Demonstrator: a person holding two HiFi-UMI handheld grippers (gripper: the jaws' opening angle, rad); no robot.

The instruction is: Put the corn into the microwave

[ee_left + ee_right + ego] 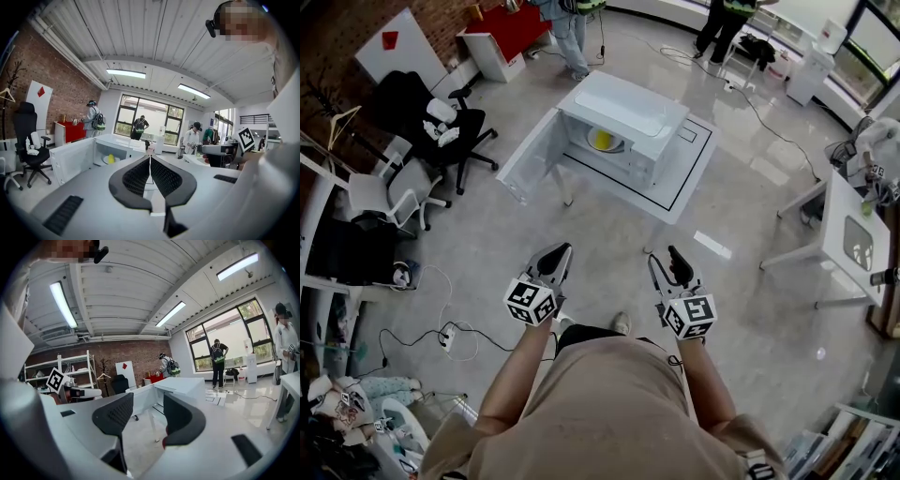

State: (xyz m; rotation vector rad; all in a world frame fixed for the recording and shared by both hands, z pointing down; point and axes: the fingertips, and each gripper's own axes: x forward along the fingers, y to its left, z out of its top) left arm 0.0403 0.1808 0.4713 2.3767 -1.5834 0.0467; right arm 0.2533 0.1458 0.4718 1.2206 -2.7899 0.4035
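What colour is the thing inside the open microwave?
Yellow. The corn sits inside the microwave, clearest in the head view.

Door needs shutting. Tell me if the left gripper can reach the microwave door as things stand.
Probably not yet: the left gripper hangs near the body, a stretch of floor short of the open door. Nothing blocks the way; stepping closer should do.

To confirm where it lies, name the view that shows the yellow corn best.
The head view: the yellow corn looks largest there, inside the open white microwave. The left gripper view shows it as a smaller yellow spot in the cavity. The right gripper view shows only the microwave, not the corn.
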